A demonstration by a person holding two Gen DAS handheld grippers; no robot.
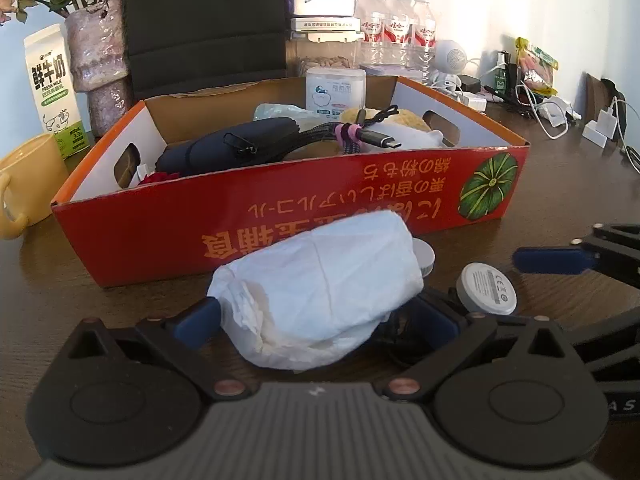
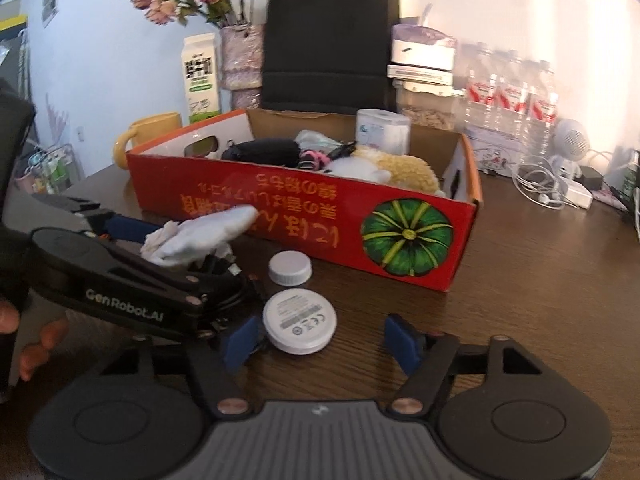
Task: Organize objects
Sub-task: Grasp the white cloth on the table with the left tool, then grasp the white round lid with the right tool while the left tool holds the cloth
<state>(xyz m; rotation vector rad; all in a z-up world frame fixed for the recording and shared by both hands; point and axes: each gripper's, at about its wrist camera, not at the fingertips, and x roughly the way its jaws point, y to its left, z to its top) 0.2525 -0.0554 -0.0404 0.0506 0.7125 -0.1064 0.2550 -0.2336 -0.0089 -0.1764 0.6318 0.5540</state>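
White, soft crumpled cloth [image 1: 320,288] sits clenched in the left tongs [image 1: 320,316] near the red box [image 1: 280,220]; the right tongs [image 2: 320,338] gape around the rigid, slippery puck [image 2: 299,322] on the tabletop [image 2: 520,300]; grip its rim.

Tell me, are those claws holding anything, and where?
The left gripper clamps the crumpled white cloth at its near end; the right gripper holds nothing.

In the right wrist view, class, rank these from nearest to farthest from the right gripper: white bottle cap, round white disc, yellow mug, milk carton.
1. Round white disc: on the table, just ahead of the right gripper, towards its left finger.
2. White bottle cap: beyond the disc, by the red box.
3. Yellow mug: behind the box's left end.
4. Milk carton: farther back, near the wall.
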